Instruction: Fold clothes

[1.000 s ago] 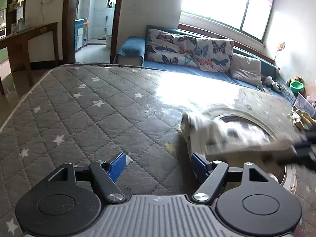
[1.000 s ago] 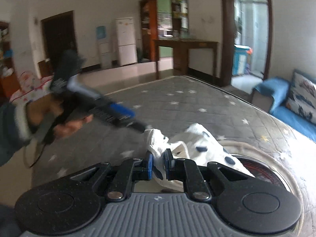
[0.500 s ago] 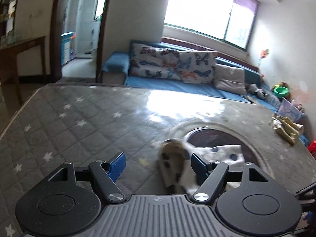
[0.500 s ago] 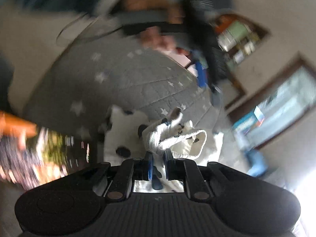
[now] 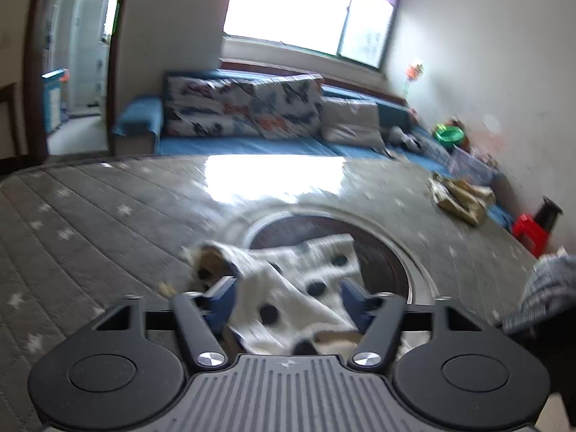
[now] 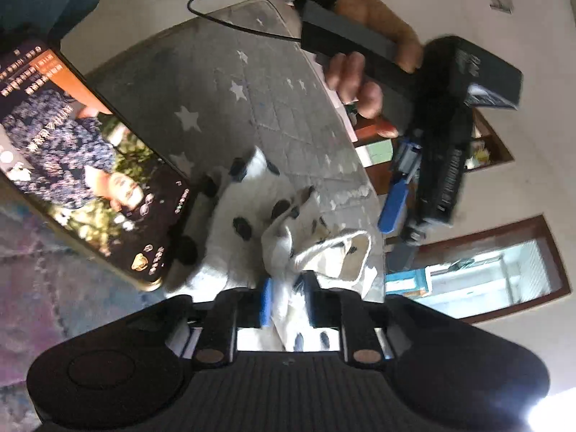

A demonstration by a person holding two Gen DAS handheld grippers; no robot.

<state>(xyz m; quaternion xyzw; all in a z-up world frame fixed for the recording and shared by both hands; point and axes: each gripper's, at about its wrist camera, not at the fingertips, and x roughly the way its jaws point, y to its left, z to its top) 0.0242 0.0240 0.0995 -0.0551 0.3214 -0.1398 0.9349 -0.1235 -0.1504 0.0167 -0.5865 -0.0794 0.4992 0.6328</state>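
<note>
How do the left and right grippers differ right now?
The left gripper is open, its jaws spread either side of the spotted white garment; the right gripper is shut on that garment. The left camera sits level; the right view is rolled sideways. Both have blue fingertip pads and work above the star-print mattress.

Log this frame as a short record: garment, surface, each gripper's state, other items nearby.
garment: white spotted garment, crumpled
surface: grey star-quilted mattress
left gripper: jaws open, garment lying between them
right gripper: jaws shut on a bunch of the garment
other items: phone with lit screen by the garment; yellowish cloth on the mattress; blue sofa behind
</note>
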